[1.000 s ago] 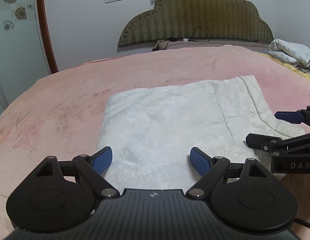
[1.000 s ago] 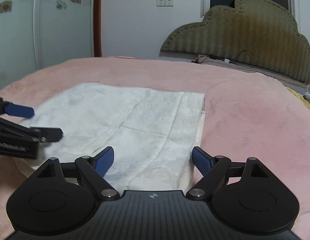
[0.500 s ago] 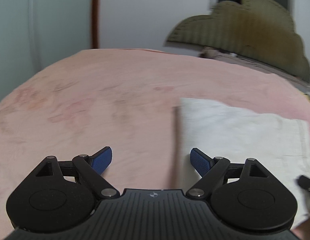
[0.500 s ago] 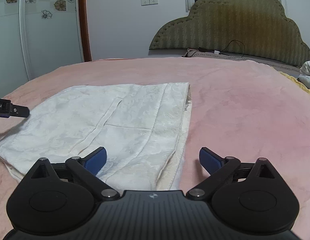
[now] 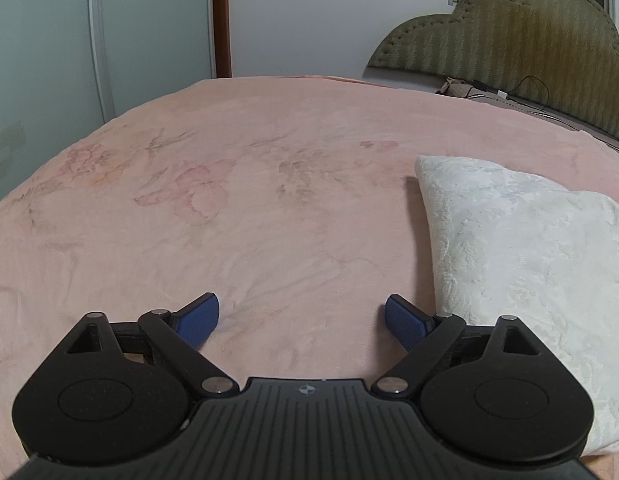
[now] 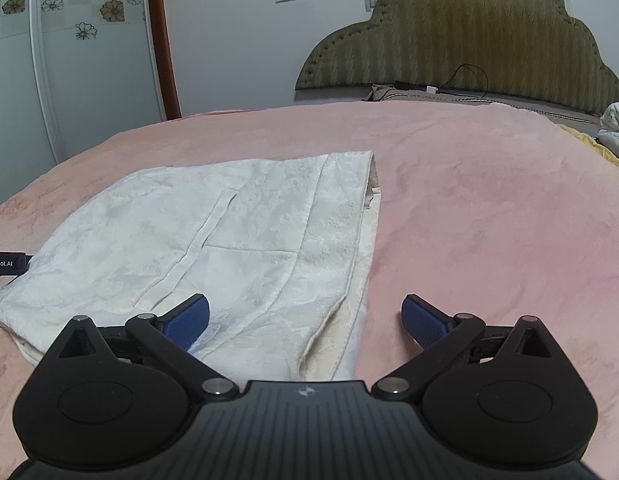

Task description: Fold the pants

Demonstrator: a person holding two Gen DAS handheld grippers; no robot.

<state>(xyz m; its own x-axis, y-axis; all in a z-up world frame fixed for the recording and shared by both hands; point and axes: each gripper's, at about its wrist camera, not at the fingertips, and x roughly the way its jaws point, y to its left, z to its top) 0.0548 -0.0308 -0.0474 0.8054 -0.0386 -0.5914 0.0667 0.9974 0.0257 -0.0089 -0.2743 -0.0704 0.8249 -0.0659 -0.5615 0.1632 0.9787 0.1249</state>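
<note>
My left gripper (image 5: 301,320) is spread wide and holds nothing, with only pink blanket (image 5: 249,208) between its blue pads. The folded white pants (image 5: 521,264) lie at the right of that frame, beside the right pad. My right gripper (image 6: 305,322) is equally wide and empty, its left pad over the pants (image 6: 213,232), which fill the left and centre of the frame.

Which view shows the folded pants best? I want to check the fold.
The right wrist view: the white pants lie almost whole, seams and edges visible. The left wrist view catches only one end at its right edge.
</note>
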